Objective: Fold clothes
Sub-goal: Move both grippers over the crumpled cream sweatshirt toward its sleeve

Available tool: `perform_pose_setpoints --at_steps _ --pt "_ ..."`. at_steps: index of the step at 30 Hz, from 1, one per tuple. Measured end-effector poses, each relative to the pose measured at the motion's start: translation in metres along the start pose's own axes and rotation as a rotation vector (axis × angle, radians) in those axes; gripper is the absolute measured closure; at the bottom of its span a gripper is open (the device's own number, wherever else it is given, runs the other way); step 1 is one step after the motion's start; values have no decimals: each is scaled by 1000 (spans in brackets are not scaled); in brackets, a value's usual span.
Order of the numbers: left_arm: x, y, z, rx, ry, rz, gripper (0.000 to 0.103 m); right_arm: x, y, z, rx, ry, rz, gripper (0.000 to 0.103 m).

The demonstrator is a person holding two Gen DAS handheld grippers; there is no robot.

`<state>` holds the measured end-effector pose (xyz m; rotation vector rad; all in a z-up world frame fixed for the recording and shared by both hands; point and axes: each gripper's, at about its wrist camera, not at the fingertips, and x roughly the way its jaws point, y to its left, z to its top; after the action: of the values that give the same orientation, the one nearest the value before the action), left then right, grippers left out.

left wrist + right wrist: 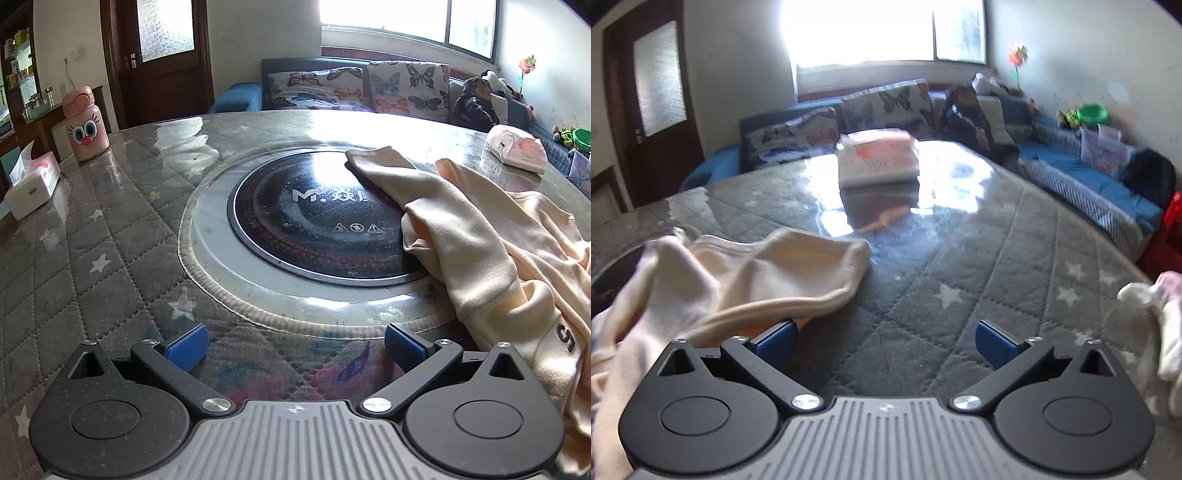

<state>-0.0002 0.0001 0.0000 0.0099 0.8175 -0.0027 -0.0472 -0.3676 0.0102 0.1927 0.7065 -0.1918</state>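
- On the worktop [110,236], a round one under a quilted grey star-print cover and a glossy clear sheet, lies a cream garment [491,258], unfolded and rumpled.
- Only the left wrist view shows the black round cooktop [314,225] set in the middle of the worktop, a pink cartoon-face bottle [85,123] at the far left, and a tissue box [31,184] nearer on the left.
- Only the right wrist view shows a second, whitish cloth [1152,325] at the near right edge; this view is blurred.
- A tissue pack [517,147] sits at the far right in the left view; the right view shows it [879,158] far ahead, centre.
- From the left view, one sleeve runs from the near-right heap toward the far left, its cuff resting on the cooktop.
- From the right view, the cream garment [738,273] fills the near left, a sleeve end pointing right.
- Left gripper [295,347] sits low and level over bare cover, fingers wide apart, holding nothing, the garment just beside its right finger.
- Right gripper [886,343] sits likewise low, fingers spread wide and empty; the garment's edge reaches its left finger, contact unclear.
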Motion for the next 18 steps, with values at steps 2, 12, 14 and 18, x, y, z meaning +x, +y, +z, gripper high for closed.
perform_pose_setpoints --at_steps 2,12,14,18 --pt "-2 1 -2 -2 9 -5 0 0 0 2 -39 -3 -4 0" --pt "-12 2 -10 -14 50 -32 0 -71 21 -30 -115 -139 59 0" --pt "-14 -2 -11 -22 53 -40 0 -85 24 -35 -96 -128 84 0" --pt "-19 -9 -13 -36 61 -55 0 -94 32 -40 -117 -105 90 0"
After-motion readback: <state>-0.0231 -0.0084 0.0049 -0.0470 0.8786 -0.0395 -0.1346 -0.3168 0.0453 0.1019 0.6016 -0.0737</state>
